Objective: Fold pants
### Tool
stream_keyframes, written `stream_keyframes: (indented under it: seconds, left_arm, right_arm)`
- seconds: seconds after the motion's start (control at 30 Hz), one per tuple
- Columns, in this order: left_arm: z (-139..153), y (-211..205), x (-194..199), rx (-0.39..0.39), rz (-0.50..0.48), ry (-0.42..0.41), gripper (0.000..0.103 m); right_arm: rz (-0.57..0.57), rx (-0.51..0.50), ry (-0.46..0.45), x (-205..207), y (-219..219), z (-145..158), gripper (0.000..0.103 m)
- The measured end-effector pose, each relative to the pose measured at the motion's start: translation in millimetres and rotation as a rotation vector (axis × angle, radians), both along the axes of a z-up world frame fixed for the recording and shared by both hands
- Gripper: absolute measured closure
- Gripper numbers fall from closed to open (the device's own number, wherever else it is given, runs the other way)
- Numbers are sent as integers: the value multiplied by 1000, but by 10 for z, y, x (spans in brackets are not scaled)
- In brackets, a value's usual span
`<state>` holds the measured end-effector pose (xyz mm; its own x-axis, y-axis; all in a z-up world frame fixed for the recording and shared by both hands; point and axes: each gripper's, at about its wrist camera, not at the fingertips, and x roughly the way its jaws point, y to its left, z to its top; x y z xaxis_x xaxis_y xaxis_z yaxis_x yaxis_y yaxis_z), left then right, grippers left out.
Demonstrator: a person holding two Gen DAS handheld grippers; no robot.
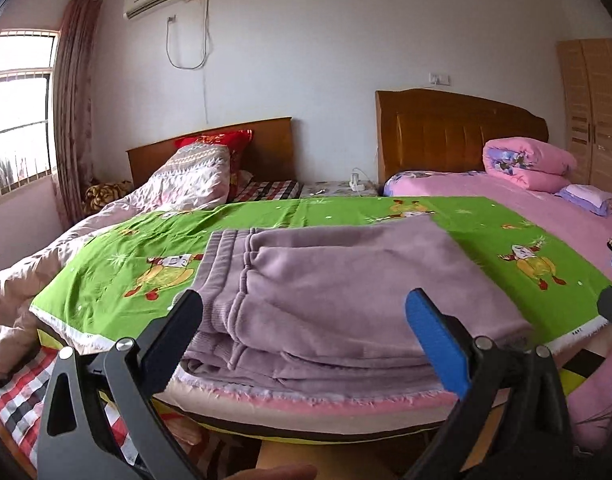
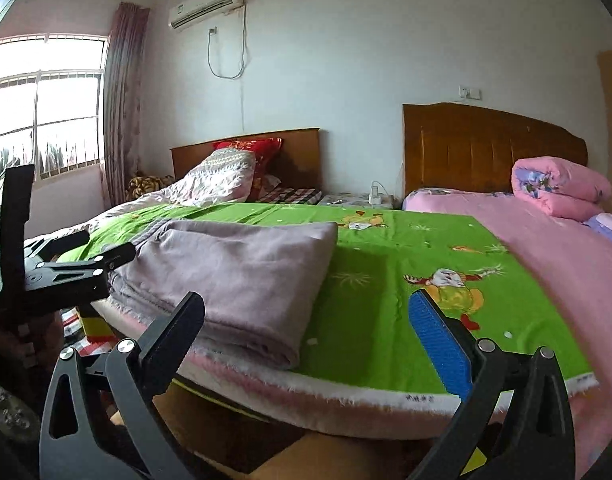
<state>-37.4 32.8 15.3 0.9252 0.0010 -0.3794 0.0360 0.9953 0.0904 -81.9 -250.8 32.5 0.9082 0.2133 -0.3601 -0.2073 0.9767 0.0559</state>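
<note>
Mauve fleece pants (image 1: 338,280) lie folded in a thick stack on a green cartoon-print cloth (image 1: 126,256), waistband to the left. My left gripper (image 1: 306,320) stands open just in front of the stack's near edge, nothing between its fingers. In the right wrist view the folded pants (image 2: 242,268) sit left of centre on the green cloth (image 2: 386,300). My right gripper (image 2: 310,328) is open over the cloth beside the stack's right fold, holding nothing. The left gripper's body (image 2: 62,272) shows at the far left of that view.
The cloth covers a pink-edged board (image 1: 306,396) across two beds. A rumpled pale quilt (image 1: 178,188) lies on the left bed, a rolled pink quilt (image 1: 526,160) on the right. Wooden headboards (image 1: 458,132), a wardrobe (image 1: 594,112) and a window (image 1: 18,112) ring the room.
</note>
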Motion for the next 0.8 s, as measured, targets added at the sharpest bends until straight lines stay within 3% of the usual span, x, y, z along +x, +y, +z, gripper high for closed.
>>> stream_keyframes:
  seconds: [0.17, 0.8]
  left_arm:
    - [-10, -9, 27, -14, 2, 18, 1]
    - [-19, 34, 31, -14, 16, 18, 1]
  right_arm:
    - [-19, 7, 42, -61, -77, -54, 4]
    - [-3, 6, 61, -10, -40, -78, 4]
